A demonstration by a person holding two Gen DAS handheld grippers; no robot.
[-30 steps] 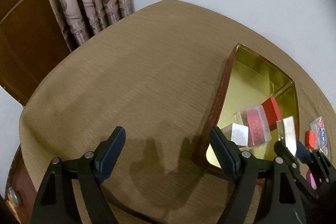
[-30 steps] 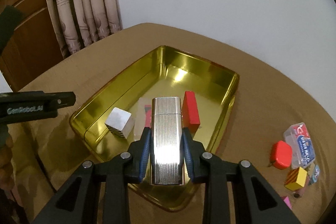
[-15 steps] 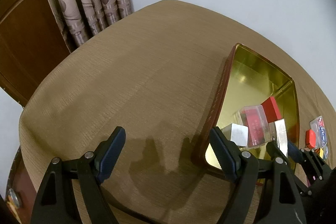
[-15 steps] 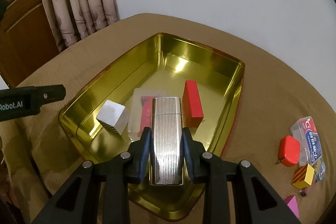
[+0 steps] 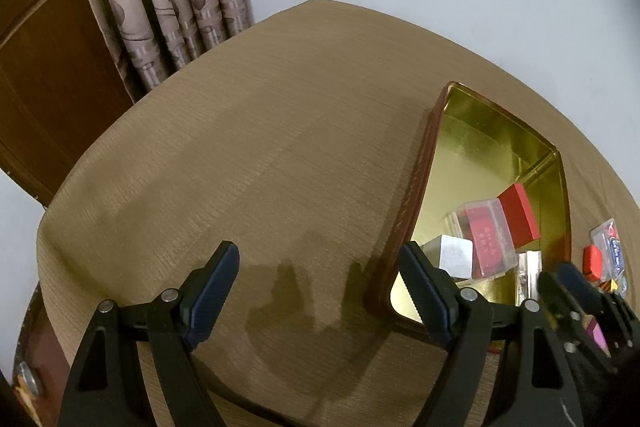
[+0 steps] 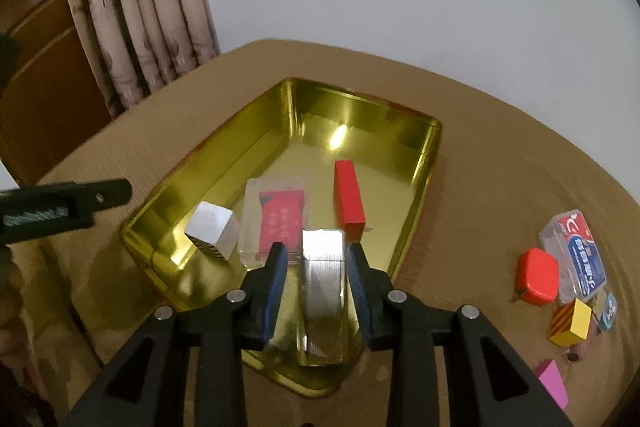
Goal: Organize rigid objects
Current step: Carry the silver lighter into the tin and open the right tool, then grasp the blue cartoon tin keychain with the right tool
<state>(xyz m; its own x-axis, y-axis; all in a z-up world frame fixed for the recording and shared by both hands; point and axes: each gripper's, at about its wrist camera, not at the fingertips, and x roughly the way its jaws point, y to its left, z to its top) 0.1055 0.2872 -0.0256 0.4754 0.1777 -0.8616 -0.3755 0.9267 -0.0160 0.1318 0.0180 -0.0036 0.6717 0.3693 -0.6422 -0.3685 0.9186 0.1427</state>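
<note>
A gold tin tray (image 6: 224, 167) sits on the tan table and holds a silver cube (image 6: 210, 229), a clear case with a red card (image 6: 278, 221) and a red block (image 6: 348, 199). A ribbed silver lighter (image 6: 323, 287) lies in the tray's near end between the fingers of my right gripper (image 6: 318, 259), which stands open around it with gaps on both sides. My left gripper (image 5: 320, 273) is open and empty over bare table, left of the tray (image 5: 416, 187). The lighter (image 5: 530, 273) shows there too.
Right of the tray lie a red rounded case (image 6: 538, 277), a clear box with a blue label (image 6: 576, 251), a yellow striped cube (image 6: 570, 319) and a pink block (image 6: 554, 381). Curtains (image 6: 132, 7) and a wooden door stand behind the table's far left.
My right gripper has lowered the lighter into the tray's near end and opened off it. My left gripper has stayed put.
</note>
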